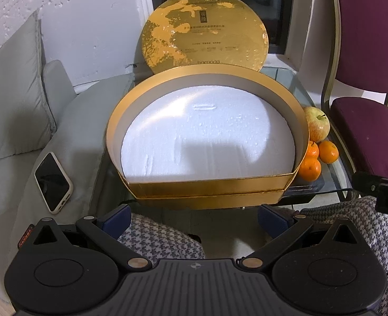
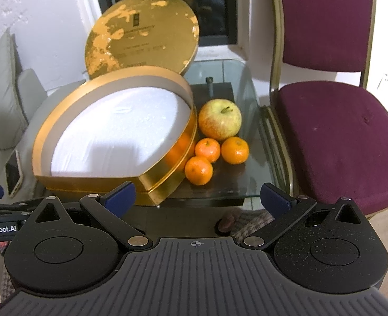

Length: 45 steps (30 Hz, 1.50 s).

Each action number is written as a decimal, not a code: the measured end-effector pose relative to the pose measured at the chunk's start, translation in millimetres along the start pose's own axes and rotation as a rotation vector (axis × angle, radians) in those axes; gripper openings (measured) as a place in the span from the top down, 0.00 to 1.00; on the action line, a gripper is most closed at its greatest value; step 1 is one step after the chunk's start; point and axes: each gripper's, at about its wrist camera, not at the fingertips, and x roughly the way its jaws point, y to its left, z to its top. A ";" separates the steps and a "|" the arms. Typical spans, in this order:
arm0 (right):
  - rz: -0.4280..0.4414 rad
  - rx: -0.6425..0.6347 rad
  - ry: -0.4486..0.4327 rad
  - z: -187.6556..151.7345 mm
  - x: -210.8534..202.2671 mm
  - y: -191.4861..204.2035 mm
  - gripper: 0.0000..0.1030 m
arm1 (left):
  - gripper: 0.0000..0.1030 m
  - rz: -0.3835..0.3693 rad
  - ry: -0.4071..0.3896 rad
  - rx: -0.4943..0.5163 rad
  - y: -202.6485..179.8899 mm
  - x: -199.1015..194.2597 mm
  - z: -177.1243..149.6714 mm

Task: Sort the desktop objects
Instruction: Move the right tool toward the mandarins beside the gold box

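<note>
Left wrist: left gripper [image 1: 194,217] spread, empty, before one gold box [image 1: 207,187] with white foam; one apple [image 1: 317,123], three tangerines [image 1: 328,152], possibly more hidden. Right wrist: right gripper [image 2: 197,197] released; fruit beside box on glass table [image 2: 246,184].

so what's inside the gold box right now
Inside the gold box only a white foam insert shows, bare on top, filling the floor. Whatever lies beneath the foam is covered. The fruit sits outside on the glass table.
</note>
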 end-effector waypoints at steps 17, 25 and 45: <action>0.016 0.045 -0.063 16.2 -2.2 -26.1 0.00 | 0.01 -0.007 0.003 0.072 -8.0 4.7 10.8; 0.029 0.109 -0.081 16.2 2.8 -45.7 0.00 | 0.01 -0.001 0.004 0.099 -21.6 9.5 16.9; 0.134 0.149 -0.058 8.7 50.9 -52.1 0.00 | 0.01 -0.027 0.008 0.103 -37.1 40.3 24.2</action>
